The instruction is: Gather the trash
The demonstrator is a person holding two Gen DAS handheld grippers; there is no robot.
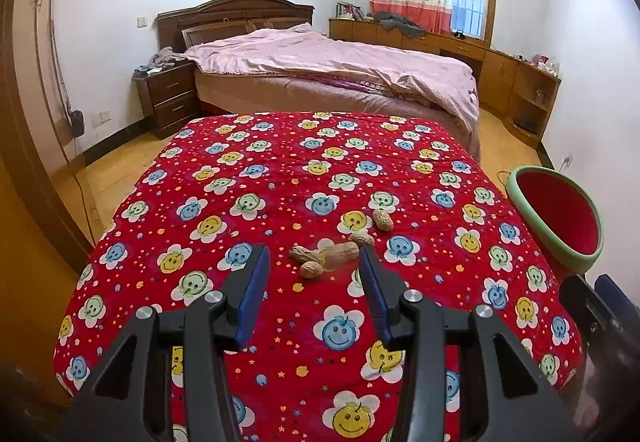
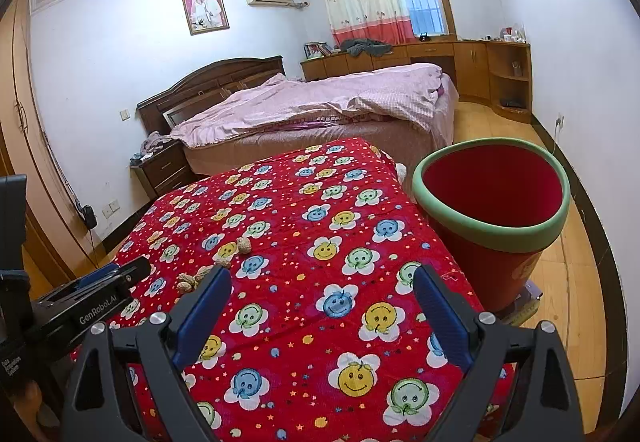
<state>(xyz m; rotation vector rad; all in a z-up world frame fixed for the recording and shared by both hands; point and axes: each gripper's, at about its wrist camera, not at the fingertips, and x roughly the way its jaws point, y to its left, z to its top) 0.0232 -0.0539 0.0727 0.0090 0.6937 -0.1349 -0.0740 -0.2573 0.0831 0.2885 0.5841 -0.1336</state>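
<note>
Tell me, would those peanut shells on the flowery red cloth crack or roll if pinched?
The peanut shells look dry and thin, so a hard pinch would probably crack them. Their rounded, lumpy shape might let them rock, though the soft red cloth should stop much rolling. Likely very light.

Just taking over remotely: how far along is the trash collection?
Nothing looks collected: what shows of the red bin is empty. Left gripper is open, poised at the peanut shells on the flowered cloth; right gripper is open and empty. All the shells remain.
</note>
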